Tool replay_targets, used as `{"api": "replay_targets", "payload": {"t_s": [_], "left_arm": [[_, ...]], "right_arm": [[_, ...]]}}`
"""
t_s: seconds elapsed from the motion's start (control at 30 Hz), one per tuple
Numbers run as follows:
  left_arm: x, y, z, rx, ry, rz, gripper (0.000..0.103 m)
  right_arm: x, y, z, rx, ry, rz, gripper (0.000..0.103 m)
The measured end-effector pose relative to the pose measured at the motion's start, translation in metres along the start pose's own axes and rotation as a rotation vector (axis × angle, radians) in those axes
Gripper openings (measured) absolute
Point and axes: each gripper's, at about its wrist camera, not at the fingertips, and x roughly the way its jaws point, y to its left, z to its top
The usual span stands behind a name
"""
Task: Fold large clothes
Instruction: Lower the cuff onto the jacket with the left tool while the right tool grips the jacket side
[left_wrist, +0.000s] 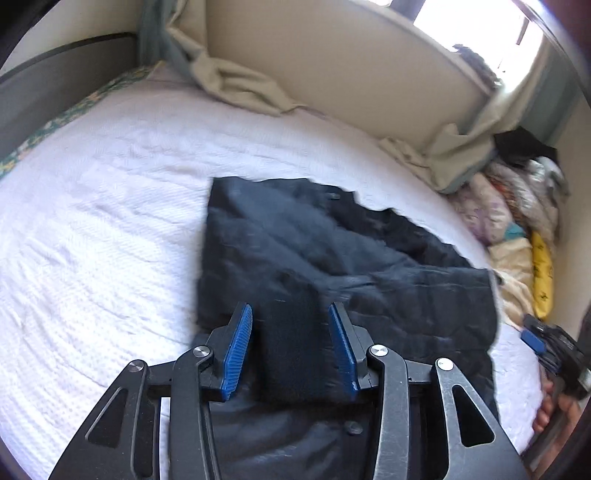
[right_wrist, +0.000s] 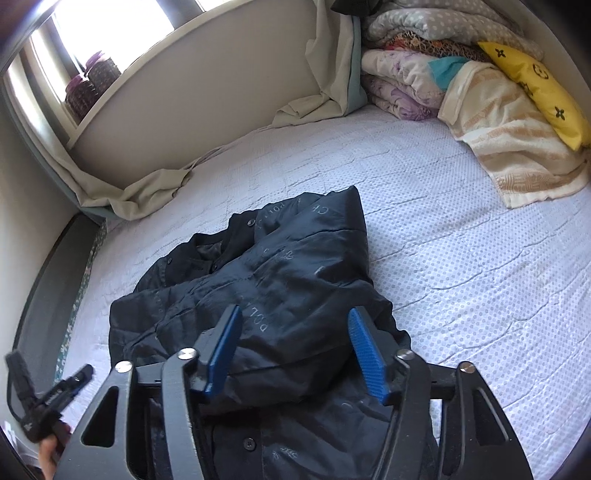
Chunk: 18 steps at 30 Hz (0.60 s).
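Both my left gripper (left_wrist: 290, 352) and right gripper (right_wrist: 295, 352) hang with fingers spread, empty, over the dark jacket (left_wrist: 332, 258): soft, slippery, bulky; I'd pinch its hem edge just ahead.

**Dark jacket on a pale dotted bed**

The jacket (right_wrist: 258, 295) is very dark navy, almost black, with faint grey lettering and small leaf motifs printed across its lining, and black buttons. Under it, the bed cover (right_wrist: 461, 240) is white with a fine dotted weave. Beyond the jacket, the curtain (right_wrist: 155, 192) is cream. At the bed's far corner from the jacket sit a bright yellow pillow (right_wrist: 535, 81) with black flower marks, a cream towel (right_wrist: 509, 147) with tan stripes, and a lilac floral blanket (right_wrist: 399, 85). Both grippers (left_wrist: 290, 350) (right_wrist: 295, 354) are black with blue ribbed pads.
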Motion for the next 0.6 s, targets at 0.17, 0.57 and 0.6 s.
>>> {"api": "replay_targets", "payload": {"t_s": [0.17, 0.57, 0.6], "left_arm": [[0.025, -0.034, -0.018, 0.076, 0.127, -0.12, 0.047], [0.087, -0.025, -0.026, 0.083, 0.212, 0.015, 0.048], [0.09, -0.024, -0.026, 0.082, 0.214, 0.013, 0.048]], "right_arm": [[0.005, 0.014, 0.002, -0.055, -0.002, -0.003, 0.04], [0.127, 0.013, 0.021, -0.153, 0.206, -0.181, 0.025], [0.133, 0.009, 0.019, -0.147, 0.213, -0.187, 0.025]]}}
